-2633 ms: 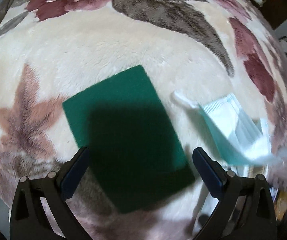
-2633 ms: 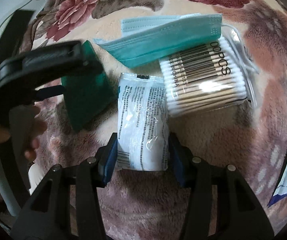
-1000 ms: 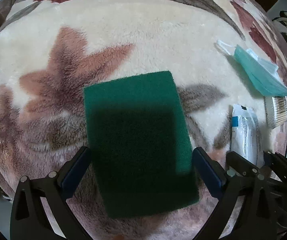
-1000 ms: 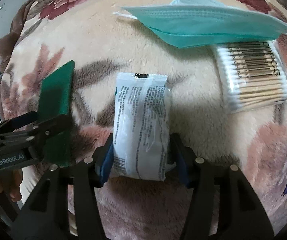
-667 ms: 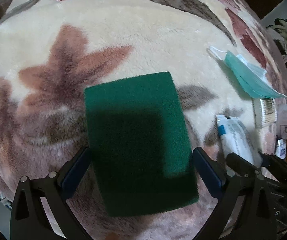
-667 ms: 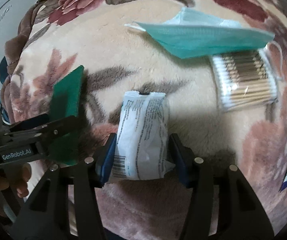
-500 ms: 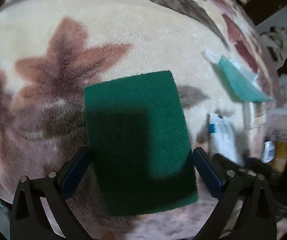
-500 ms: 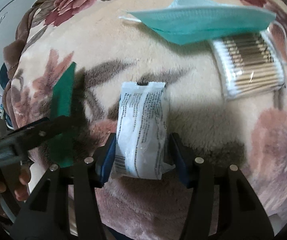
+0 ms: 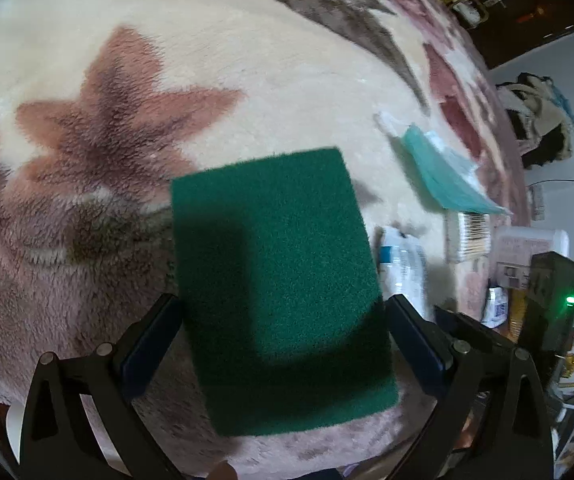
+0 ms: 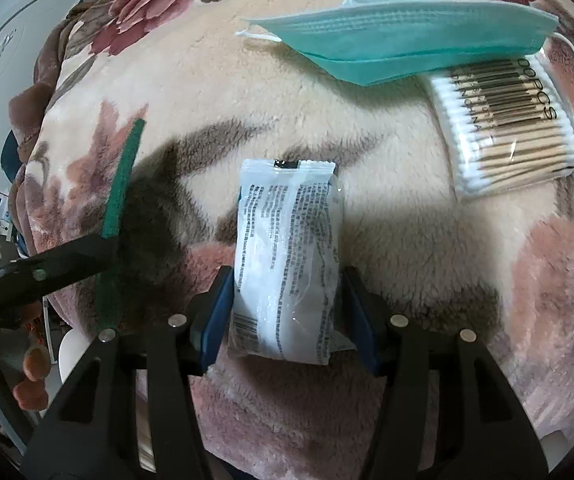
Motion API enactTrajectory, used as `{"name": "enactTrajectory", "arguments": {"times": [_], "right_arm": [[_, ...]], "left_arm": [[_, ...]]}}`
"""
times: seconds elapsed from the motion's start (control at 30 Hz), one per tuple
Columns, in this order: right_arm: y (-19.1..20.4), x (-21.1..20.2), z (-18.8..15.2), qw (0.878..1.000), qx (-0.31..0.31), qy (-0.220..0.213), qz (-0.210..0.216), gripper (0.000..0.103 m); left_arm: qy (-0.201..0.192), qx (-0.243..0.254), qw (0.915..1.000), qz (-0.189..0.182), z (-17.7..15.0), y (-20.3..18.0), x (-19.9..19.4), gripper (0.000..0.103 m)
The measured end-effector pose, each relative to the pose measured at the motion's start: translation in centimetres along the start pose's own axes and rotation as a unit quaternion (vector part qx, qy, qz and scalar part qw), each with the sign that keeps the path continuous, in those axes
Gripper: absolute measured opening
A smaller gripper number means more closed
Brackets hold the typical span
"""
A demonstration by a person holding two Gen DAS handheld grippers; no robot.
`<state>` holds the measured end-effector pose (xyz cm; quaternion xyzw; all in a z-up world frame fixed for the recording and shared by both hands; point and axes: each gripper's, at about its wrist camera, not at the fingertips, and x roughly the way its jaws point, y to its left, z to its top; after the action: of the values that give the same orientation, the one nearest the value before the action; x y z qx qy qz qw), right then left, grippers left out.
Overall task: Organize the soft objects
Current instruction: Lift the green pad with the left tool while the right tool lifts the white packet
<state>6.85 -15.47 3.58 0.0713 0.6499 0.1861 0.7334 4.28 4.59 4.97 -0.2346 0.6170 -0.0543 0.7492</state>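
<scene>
Left wrist view
My left gripper [image 9: 283, 332]: fingers clamped on the two long edges of the green scouring pad [image 9: 283, 284], low in the frame.
Green scouring pad: fills the centre, flat face to the camera, its lower half in shadow, held above the floral blanket [image 9: 127, 120].
White packet [image 9: 405, 264]: just right of the pad, partly behind my right-hand finger.
Face mask [image 9: 443, 176]: right of centre, lying on the blanket.
Cotton swab pack [image 9: 473, 236]: below the mask, blurred.
My right gripper [image 9: 483, 340]: dark body at the lower right edge, a green light on the block above it.

Right wrist view
My right gripper [image 10: 285, 312]: blue pads pressed on both sides of the white packet [image 10: 287, 256], bottom centre.
White packet: upright in the middle, printed side to the camera, a barcode at its lower left corner.
Face mask [image 10: 399, 40]: across the top, its right end overlapping the cotton swab pack [image 10: 511, 120].
Cotton swab pack: upper right, barcode sticker up.
Green scouring pad [image 10: 121, 200]: at left, seen edge-on as a thin strip, gripped in my left gripper [image 10: 107, 264].
My left hand [image 10: 11, 372]: fingertips at the lower left edge.
Floral blanket [image 10: 207, 80]: under everything.
</scene>
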Motion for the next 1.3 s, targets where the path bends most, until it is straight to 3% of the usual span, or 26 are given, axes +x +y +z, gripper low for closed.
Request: {"name": "enactTrajectory", "arguments": {"times": [0.1, 0.27, 0.4, 0.57, 0.7, 0.77, 0.9, 0.97, 1.07, 1.2, 1.3], "right_arm": [[0.1, 0.0, 0.0, 1.000, 0.000, -0.001, 0.000, 0.056], [0.4, -0.1, -0.1, 1.000, -0.008, -0.007, -0.006, 0.056], [0.4, -0.1, -0.2, 1.000, -0.006, -0.008, -0.005, 0.055], [0.3, -0.2, -0.4, 1.000, -0.006, -0.011, -0.002, 0.055], [-0.1, -0.3, -0.6, 1.000, -0.007, -0.012, 0.006, 0.055], [-0.3, -0.4, -0.6, 1.000, -0.007, -0.013, 0.009, 0.055], [-0.4, -0.4, -0.7, 1.000, -0.007, -0.014, 0.011, 0.055], [-0.4, -0.5, -0.8, 1.000, -0.006, -0.015, 0.013, 0.055], [-0.7, -0.5, -0.8, 1.000, -0.004, -0.015, 0.019, 0.054], [-0.8, -0.5, -0.8, 1.000, -0.005, -0.015, 0.021, 0.054], [-1.0, -0.5, -0.8, 1.000, -0.005, -0.015, 0.023, 0.054]], "left_arm": [[-0.007, 0.002, 0.9998, -0.018, 0.2, -0.4, -0.4, 0.102], [-0.014, -0.001, 0.9998, -0.016, 0.1, 0.3, -1.4, 0.102], [-0.002, -0.006, 0.9998, 0.018, 0.2, 0.6, -0.7, 0.102], [0.023, -0.039, 0.9976, -0.052, -0.3, 1.8, 1.3, 0.102], [0.012, -0.050, 0.9968, -0.061, -0.6, 1.7, 1.8, 0.098], [0.001, -0.046, 0.9962, -0.074, -0.7, 1.1, 1.0, 0.086], [-0.017, -0.017, 0.9953, -0.094, -0.6, -0.8, -0.6, 0.078], [-0.016, -0.008, 0.9937, -0.111, -0.5, -1.7, -0.9, 0.060], [-0.014, 0.010, 0.9914, -0.130, -0.4, -3.2, -1.0, 0.056], [-0.008, 0.029, 0.9955, -0.090, 0.1, -4.7, 0.3, 0.046], [0.010, 0.012, 0.9979, -0.062, 0.8, -4.7, 2.6, 0.027]]}}
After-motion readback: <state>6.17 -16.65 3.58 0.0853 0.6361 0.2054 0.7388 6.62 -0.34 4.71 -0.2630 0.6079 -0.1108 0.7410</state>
